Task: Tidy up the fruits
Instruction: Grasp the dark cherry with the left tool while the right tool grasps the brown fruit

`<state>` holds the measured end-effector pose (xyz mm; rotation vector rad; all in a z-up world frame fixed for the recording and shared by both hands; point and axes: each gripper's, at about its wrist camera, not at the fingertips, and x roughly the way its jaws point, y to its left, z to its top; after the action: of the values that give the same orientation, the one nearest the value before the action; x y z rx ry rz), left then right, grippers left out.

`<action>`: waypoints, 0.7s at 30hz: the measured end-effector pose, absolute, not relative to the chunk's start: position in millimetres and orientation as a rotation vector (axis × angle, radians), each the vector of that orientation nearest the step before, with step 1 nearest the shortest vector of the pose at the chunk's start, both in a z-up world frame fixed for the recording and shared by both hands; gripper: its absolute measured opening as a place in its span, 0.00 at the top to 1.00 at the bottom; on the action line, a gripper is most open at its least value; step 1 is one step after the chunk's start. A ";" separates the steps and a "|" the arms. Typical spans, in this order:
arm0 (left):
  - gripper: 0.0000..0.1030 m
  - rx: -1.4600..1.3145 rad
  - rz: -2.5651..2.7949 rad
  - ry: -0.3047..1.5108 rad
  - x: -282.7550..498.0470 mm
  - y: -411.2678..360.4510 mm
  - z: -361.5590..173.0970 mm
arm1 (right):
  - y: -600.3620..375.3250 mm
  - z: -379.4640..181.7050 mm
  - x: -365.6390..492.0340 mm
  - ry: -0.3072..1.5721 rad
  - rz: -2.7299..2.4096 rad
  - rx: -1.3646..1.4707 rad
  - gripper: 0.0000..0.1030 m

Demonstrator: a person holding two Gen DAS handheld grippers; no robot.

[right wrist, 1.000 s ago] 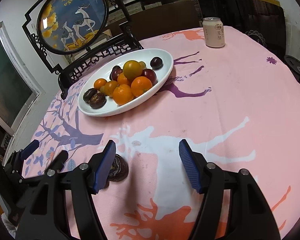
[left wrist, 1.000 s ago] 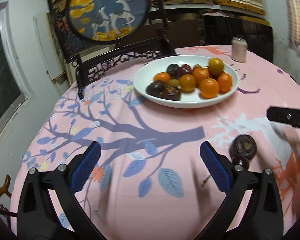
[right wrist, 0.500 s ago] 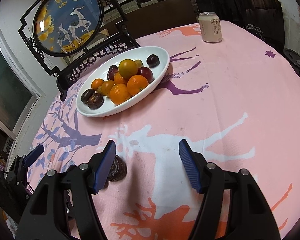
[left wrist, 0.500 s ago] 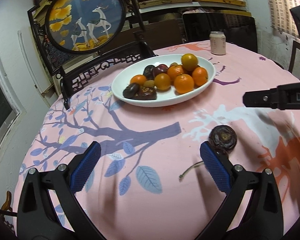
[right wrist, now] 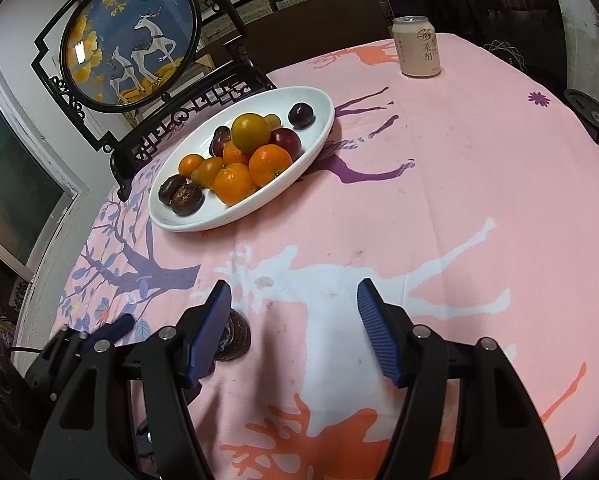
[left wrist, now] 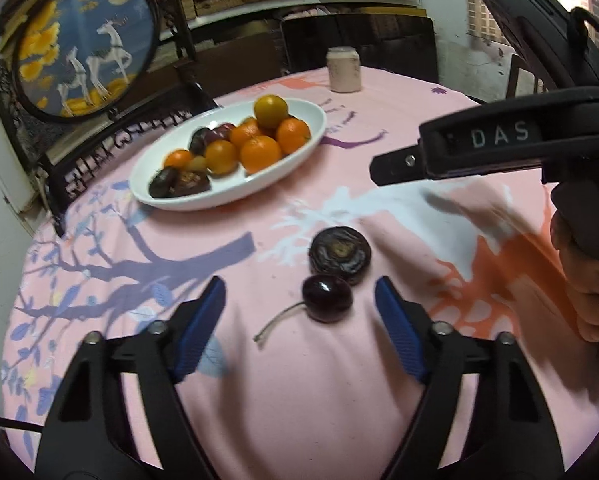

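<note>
Left wrist view, left to right. Upper left: round deer screen (left wrist: pixel 85 46) on a dark stand, just behind the table. Centre left: white plate (left wrist: pixel 299 152) on the pink cloth (left wrist: pixel 299 380), already loaded with oranges (left wrist: pixel 260 153), a yellow fruit on top, dark plums and two wrinkled brown fruits at its near end. Upper centre: can (left wrist: pixel 344 70) at the far edge, well apart from the plate. Lower centre: cherry (left wrist: pixel 327 298) with its stem trailing to the lower left, touching or nearly touching a wrinkled dark fruit (left wrist: pixel 339 255) just above it. Both loose on the cloth, well short of the plate.

Left gripper (left wrist: pixel 299 312): jaws closing, cherry between the blue pads, clear gaps on both sides, nothing gripped yet. Right of frame: right gripper's body (left wrist: pixel 495 146) hanging above the cloth, a hand (left wrist: pixel 583 280) on its grip.

Right wrist view, left to right. Lower left: tip of the left gripper. Beside it, the wrinkled dark fruit (right wrist: pixel 235 338) half hidden behind the left blue pad (right wrist: pixel 211 336). Right gripper (right wrist: pixel 295 332): roughly half open, only bare cloth between the pads, nothing held. Plate in the upper centre, can in the upper right.

Progress, judging by the layout: most fruit on the plate, two pieces left out. Probably underway: picking up the cherry. Remaining: finishing the squeeze, carrying it to the plate, then the same for the wrinkled fruit.
</note>
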<state>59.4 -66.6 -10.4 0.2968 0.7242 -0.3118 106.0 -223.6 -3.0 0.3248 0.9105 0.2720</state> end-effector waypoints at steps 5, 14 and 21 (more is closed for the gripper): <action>0.65 0.241 -0.376 0.812 69.5 -66.0 -20.5 | -223.3 -3.5 106.5 0.914 0.271 0.325 0.36; 0.71 0.232 -0.378 0.826 71.2 -65.5 -21.9 | -223.4 -6.3 107.7 0.925 0.269 0.324 0.36; 0.71 0.148 -0.146 0.825 90.8 -23.9 -15.9 | -216.9 -9.4 107.1 0.935 0.292 0.304 0.36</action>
<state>90.8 -23.9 -15.9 0.1479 0.8245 -0.1462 107.1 -216.9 -9.4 0.3035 0.9350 0.2923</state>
